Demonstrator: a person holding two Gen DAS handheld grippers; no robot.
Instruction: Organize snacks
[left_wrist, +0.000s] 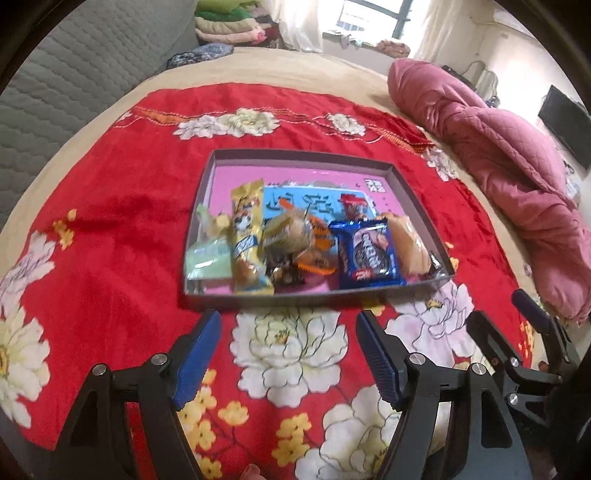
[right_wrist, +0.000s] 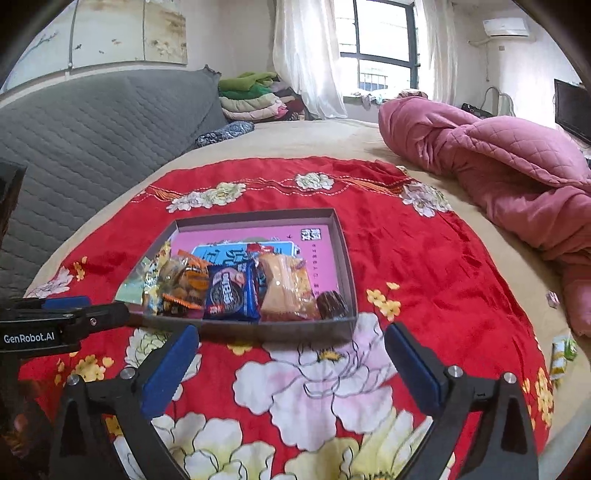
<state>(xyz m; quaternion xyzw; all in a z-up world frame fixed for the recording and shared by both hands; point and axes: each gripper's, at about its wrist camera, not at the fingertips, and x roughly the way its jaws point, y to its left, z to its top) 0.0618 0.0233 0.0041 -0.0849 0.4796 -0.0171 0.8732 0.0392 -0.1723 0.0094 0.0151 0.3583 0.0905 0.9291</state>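
Where a red floral cloth (left_wrist: 110, 229) covers a beige bed (right_wrist: 295, 140), a shallow grey tray (left_wrist: 402, 188) sits at its middle, pink inside. Snacks fill the tray's near half: a green pack (left_wrist: 207, 254) at its left end, a yellow stick pack (left_wrist: 245, 236), an orange-edged bag (left_wrist: 295, 236), a blue cookie pack (left_wrist: 369, 254), an orange-wrapped cake (left_wrist: 408, 245) and a dark sweet (right_wrist: 332, 304) in its right near corner.

Room: grey quilted headboard (right_wrist: 92, 129) left of the tray, pink quilt (right_wrist: 498, 155) right of it, window (right_wrist: 380, 40) and folded bedding (right_wrist: 255, 96) beyond.

Left gripper (left_wrist: 288, 354): short of the tray's near wall, tilted down, blue pads spread, nothing between them.

Right gripper (right_wrist: 291, 354): likewise short of the near wall, pads spread wider, empty.

Right view only: a green-white pack (right_wrist: 563, 354) and a small sweet (right_wrist: 553, 298) off the cloth, right of the tray; an air conditioner (right_wrist: 506, 26).
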